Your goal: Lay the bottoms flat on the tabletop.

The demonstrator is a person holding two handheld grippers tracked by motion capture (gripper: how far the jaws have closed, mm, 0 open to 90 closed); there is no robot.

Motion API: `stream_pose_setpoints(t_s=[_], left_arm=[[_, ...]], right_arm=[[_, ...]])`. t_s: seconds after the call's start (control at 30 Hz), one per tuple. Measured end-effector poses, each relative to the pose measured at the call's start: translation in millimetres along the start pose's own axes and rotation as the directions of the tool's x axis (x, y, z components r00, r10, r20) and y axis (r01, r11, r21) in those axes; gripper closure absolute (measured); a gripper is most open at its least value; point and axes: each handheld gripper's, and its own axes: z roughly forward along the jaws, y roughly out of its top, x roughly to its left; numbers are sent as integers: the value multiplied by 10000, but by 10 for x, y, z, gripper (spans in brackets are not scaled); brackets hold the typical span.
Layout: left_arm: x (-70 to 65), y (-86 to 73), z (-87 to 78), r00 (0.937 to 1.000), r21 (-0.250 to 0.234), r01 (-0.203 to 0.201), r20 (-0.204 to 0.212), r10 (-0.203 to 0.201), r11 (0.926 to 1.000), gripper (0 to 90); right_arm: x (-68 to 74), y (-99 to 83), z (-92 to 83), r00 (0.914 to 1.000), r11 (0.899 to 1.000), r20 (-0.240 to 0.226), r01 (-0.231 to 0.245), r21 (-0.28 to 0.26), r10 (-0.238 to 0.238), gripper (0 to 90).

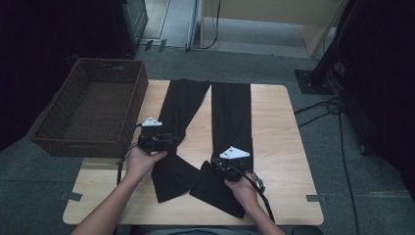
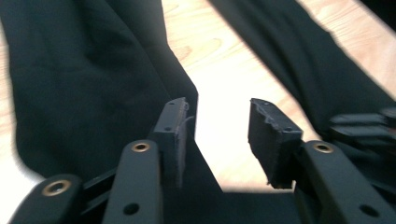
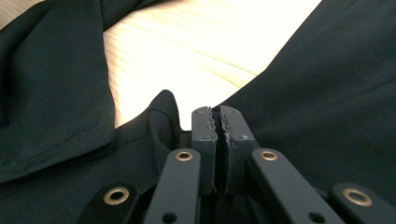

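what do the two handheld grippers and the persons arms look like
Both grippers are black. The left gripper and right gripper each carry a pale grey three-cornered plate on top and trail a black cable. Their jaws have brass-coloured rivets and dark, worn pads. The forearms are bare, with no sleeves showing.

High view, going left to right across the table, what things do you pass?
wicker basket → left gripper → black trousers → bare right edge of the table
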Motion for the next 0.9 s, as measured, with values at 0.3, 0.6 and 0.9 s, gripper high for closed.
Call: stream_pose_setpoints(t_s=[0.3, 0.6, 0.9], left_arm=[[-10, 199, 546, 9971, 667, -307, -674, 352, 9973, 534], [4, 185, 761, 9724, 568, -1442, -1767, 1521, 9879, 875], [-238, 470, 444, 9958, -365, -513, 744, 539, 9980, 896]], right_arm=[[-7, -6, 0, 10000, 10000, -27, 37, -36, -38, 854], [8, -9, 5, 9999, 9999, 86, 114, -91, -114, 853], [17, -6, 11, 9999, 9999, 79, 92, -96, -91, 853]])
